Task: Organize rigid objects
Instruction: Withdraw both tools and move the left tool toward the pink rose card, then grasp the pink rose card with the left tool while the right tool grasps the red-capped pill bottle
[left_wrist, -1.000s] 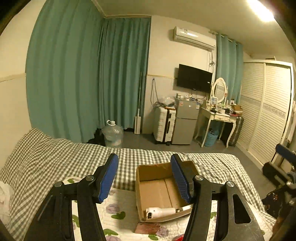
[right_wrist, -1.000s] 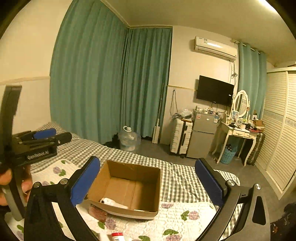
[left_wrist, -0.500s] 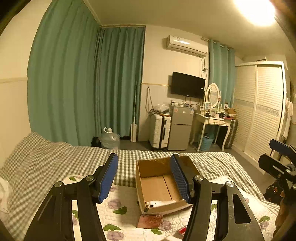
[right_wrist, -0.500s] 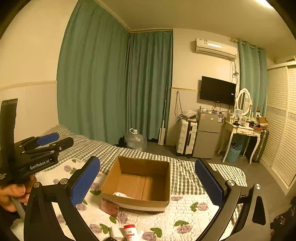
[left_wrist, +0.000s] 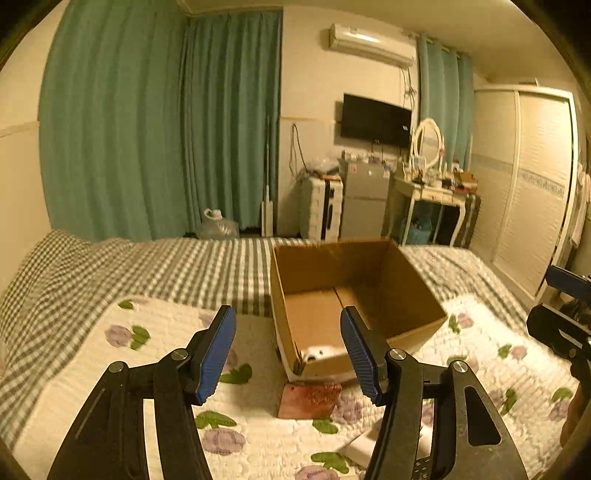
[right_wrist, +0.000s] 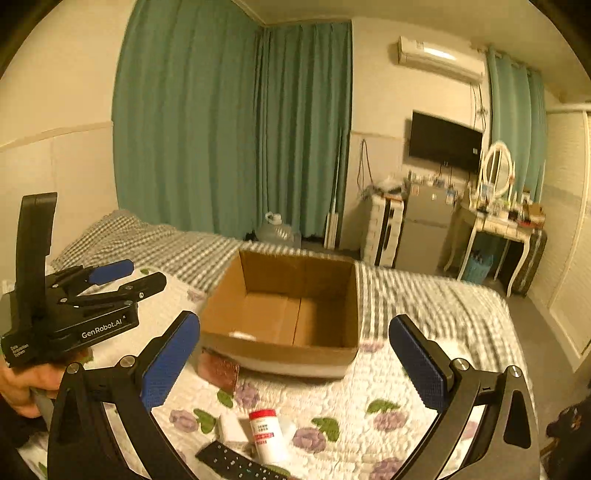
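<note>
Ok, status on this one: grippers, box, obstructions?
Left gripper and right gripper open, empty. Open brown cardboard box on bed, white item inside. Nothing blocking.

Green curtains (left_wrist: 166, 122), a wall television (left_wrist: 375, 115) and a wardrobe (left_wrist: 524, 177).

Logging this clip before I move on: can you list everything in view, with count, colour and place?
cardboard box: one, brown, open, on the bed
white object: one, inside the box's near corner
reddish flat packet: one, on the quilt by the box
bottle: one, white, red cap, lying on the quilt
remote control: one, black, near edge
white block: one, beside the bottle
floral quilt: one, white, on the checked bed
left gripper: blue pads, open, empty
right gripper: blue pads, open, empty
</note>
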